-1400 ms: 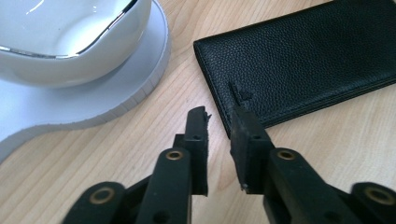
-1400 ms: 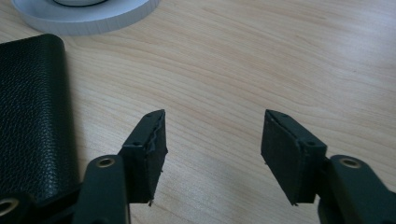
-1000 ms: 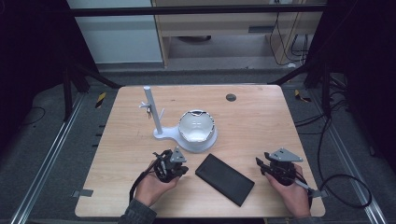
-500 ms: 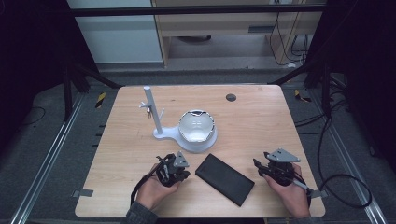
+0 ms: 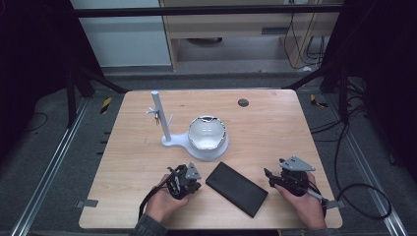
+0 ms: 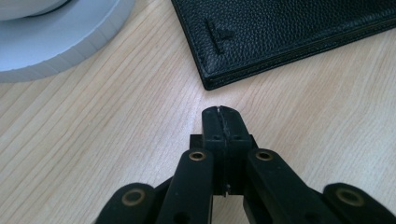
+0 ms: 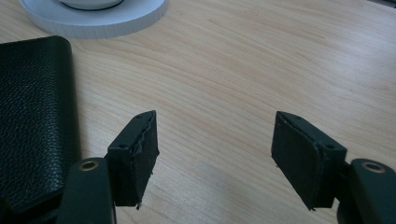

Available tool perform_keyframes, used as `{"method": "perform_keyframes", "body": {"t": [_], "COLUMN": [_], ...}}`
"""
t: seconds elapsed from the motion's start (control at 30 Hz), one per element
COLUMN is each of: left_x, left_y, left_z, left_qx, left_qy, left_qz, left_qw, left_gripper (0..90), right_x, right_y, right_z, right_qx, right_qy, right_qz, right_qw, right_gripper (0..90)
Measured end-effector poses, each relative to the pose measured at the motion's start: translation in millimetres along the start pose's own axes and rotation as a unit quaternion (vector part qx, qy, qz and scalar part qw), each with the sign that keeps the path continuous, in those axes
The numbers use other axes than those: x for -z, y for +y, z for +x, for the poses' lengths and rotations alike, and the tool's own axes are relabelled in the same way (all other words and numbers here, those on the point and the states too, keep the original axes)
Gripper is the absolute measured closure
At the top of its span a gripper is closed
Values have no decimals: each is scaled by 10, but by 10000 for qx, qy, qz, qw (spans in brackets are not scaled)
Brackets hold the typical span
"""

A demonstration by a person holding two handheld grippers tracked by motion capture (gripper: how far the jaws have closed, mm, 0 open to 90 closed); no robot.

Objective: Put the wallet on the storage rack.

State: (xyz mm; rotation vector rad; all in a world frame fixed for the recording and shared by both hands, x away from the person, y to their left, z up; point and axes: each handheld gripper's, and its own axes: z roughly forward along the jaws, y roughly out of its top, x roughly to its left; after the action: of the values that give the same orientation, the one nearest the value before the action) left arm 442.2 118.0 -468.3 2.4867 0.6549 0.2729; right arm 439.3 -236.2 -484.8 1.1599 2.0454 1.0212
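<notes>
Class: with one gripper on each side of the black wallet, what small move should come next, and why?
Probably ease the right gripper toward the black wallet: its jaws have just been opening, with nothing between them, and the wallet lies apart beside it. The left gripper is shut.

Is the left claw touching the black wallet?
Apart. The left gripper view shows bare wood between the shut left claw and the black wallet corner.

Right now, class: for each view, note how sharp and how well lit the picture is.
High view: dim surroundings, lit wooden table, glare on the bowl. Left gripper view: sharp wallet grain, fingers soft. Right gripper view: even light, wallet in focus.
</notes>
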Motion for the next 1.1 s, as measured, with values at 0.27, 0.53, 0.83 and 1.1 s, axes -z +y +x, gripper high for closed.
{"method": "perform_keyframes", "body": {"t": [0.27, 0.53, 0.83, 1.1], "left_x": [-78, -138, -190, -228], "left_y": [41, 71, 88, 99], "left_z": [7, 21, 39, 50], "left_qx": [2, -53, -61, -36], "left_qy": [17, 125, 191, 172], "left_qz": [-18, -17, 42, 4], "left_qw": [10000, 9999, 9998, 9998], "left_gripper": [900, 899, 900, 899], "right_x": [-5, -2, 0, -12], "right_y": [7, 10, 16, 16], "right_z": [30, 43, 49, 69], "right_qx": [-1, 26, 34, 81], "right_qy": [79, 109, 134, 179], "right_qz": [22, 37, 33, 46], "right_qw": [10000, 9999, 9999, 9998], "right_gripper": [310, 307, 306, 303]}}
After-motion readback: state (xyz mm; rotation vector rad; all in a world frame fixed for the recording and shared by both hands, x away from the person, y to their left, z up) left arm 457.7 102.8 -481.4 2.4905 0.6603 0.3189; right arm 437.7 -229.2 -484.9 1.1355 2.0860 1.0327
